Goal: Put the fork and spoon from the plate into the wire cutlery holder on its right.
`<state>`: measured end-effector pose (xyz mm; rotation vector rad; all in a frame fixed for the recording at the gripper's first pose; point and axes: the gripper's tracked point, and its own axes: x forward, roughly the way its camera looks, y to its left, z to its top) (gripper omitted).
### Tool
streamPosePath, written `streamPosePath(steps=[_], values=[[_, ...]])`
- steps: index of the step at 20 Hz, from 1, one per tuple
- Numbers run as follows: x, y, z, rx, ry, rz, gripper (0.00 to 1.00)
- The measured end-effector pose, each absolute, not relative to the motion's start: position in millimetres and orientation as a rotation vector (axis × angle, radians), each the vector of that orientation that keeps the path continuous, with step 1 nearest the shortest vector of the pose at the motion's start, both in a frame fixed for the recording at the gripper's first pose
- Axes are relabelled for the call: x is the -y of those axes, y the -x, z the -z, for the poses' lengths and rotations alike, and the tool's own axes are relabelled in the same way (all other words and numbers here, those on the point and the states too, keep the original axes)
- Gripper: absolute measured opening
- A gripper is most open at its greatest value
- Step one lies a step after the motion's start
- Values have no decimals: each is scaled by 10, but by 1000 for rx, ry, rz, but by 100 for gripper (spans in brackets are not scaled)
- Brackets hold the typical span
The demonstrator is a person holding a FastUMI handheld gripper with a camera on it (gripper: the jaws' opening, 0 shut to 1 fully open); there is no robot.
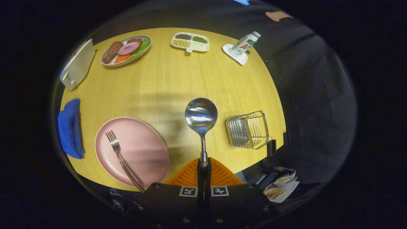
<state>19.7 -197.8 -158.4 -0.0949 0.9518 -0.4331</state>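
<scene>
Tool (203, 165) clamps one spoon (201, 115); one fork (122, 160) lies on plate (149, 152).

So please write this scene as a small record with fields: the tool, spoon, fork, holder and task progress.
tool: shut on spoon handle
spoon: held up, bowl ahead of the fingers, between plate and holder
fork: lying on plate
holder: on table, right of spoon, nothing visible in it
progress: spoon picked up, not yet in holder; fork untouched
</scene>
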Motion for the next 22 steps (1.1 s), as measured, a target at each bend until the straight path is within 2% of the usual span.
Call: streamPosePath(steps=[12,22], values=[[3080,124,1668,-1063,6,570,1],[3410,114,1854,-1199,36,537,1]])
